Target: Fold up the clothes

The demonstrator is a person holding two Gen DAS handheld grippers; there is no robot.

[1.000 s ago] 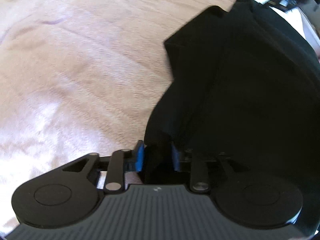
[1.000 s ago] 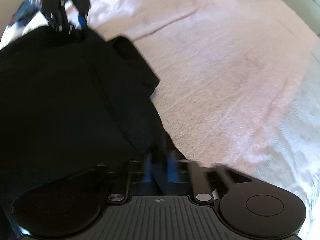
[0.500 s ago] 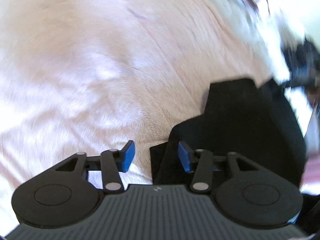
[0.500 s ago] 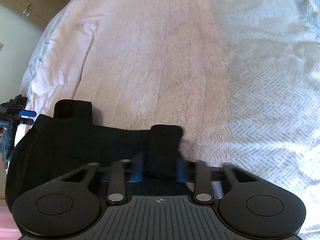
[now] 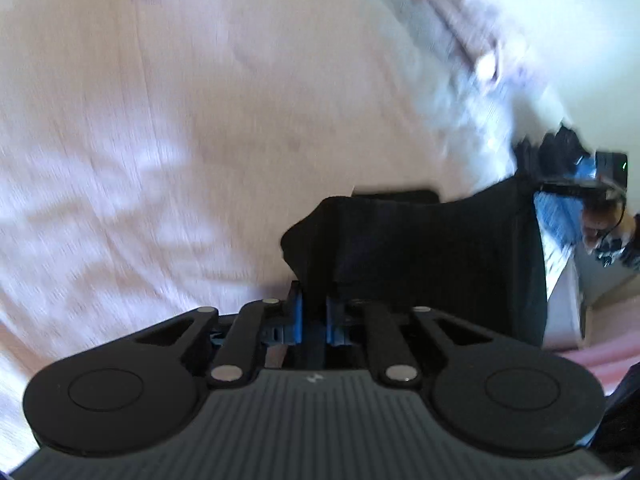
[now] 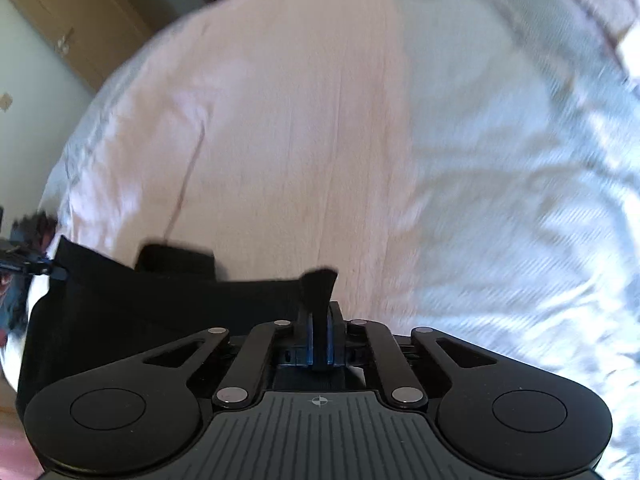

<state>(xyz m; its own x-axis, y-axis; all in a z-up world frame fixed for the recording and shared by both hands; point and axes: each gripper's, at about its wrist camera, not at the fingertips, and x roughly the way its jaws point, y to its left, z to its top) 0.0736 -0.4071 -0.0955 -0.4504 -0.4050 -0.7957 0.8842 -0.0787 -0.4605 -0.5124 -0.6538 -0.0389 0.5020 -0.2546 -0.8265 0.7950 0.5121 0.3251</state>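
Soft, light black fabric garment (image 5: 420, 248), limp and sagging between two grips over the pale quilted bed (image 6: 320, 120): left gripper (image 5: 314, 316) and right gripper (image 6: 319, 334), fingers just closed, each pinch a top corner at 6 o'clock.

We're looking at a home bedroom: a bed (image 6: 360, 140) wearing pale quilted covers, wooden wardrobe doors (image 6: 76, 28) standing behind.

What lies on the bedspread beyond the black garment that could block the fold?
Nothing visible. The left gripper and right gripper have just closed on the black garment, and the bedspread beyond it shows only wrinkles, though both views are blurred.
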